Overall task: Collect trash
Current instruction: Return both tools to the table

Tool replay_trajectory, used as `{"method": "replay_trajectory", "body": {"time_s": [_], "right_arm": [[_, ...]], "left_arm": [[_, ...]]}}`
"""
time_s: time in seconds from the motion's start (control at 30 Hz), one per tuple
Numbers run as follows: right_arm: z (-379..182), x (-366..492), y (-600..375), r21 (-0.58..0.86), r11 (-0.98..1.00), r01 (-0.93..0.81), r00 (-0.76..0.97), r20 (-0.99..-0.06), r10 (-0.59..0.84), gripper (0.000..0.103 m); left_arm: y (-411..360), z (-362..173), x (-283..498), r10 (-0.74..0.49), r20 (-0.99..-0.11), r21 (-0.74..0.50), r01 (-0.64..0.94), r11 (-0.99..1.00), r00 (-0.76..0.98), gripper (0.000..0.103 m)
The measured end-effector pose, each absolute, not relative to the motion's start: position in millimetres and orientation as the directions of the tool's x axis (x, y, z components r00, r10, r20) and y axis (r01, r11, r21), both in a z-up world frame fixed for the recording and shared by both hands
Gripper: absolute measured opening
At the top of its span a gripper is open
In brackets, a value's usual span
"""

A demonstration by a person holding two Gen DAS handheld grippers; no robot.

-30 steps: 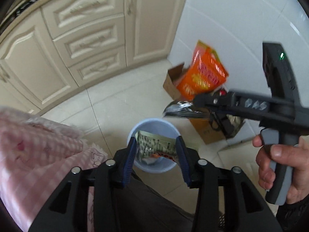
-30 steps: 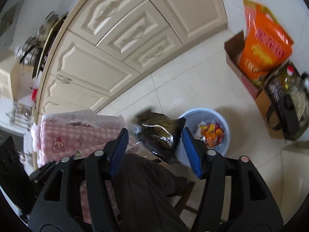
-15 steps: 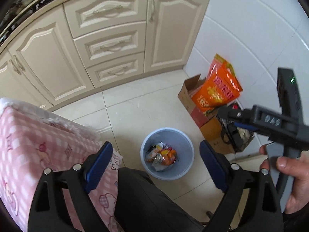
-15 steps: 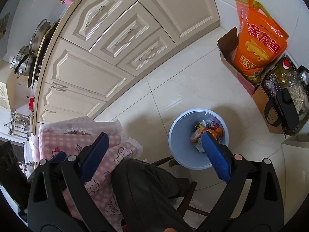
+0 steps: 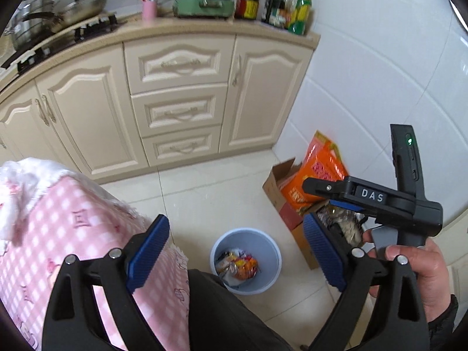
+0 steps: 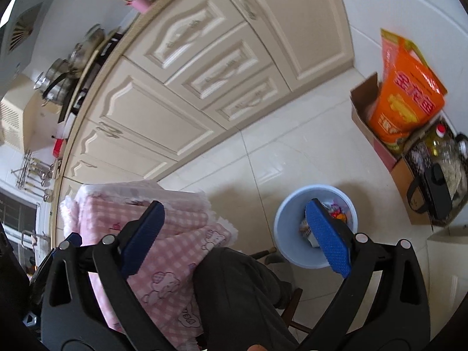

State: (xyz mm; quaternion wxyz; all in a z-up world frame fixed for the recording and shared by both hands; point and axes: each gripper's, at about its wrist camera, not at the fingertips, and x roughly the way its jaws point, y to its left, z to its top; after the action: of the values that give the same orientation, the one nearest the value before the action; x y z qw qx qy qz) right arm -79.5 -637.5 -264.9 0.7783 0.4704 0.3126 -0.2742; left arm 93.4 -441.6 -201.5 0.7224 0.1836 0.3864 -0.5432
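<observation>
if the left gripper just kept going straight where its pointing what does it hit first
Probably the tiled floor just beyond the blue trash bin. The left gripper is open and empty, and nothing shows between its fingers before that. Depth is hard to judge through the fisheye.

Cream cabinets (image 5: 178, 108) under a counter carrying a green appliance (image 5: 204, 1), pink cup (image 5: 149, 10) and bottles (image 5: 288, 8); pans (image 5: 52, 8) on the hob; orange bag (image 6: 406, 93) in a cardboard box (image 6: 365, 114); pink checked cloth (image 5: 58, 234), perhaps over a table

Pale-blue bin (image 5: 247, 247), pink-checked cloth (image 5: 58, 228) (orange bag (image 6: 408, 99)).
</observation>
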Motion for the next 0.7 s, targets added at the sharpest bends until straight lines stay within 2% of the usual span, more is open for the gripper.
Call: {"method": "replay_trajectory", "body": {"time_s": [0.3,0.7], "right_arm": [[-212.6,-42.8,-609.6,0.558,0.523,0.645,0.709,-0.692,-0.137,0.096],[-163.4,35.1,-541.3,0.559,0.692,0.456,0.780,-0.626,-0.008,0.097]], "left_arm": [[-388.7,-159.6,118.8,-0.705,-0.682,-0.189,0.883,0.429,0.197,0.094],[-289.2,-128.8,173.9,-0.697,-0.605,-0.253,0.737,0.626,0.384,0.095]]}}
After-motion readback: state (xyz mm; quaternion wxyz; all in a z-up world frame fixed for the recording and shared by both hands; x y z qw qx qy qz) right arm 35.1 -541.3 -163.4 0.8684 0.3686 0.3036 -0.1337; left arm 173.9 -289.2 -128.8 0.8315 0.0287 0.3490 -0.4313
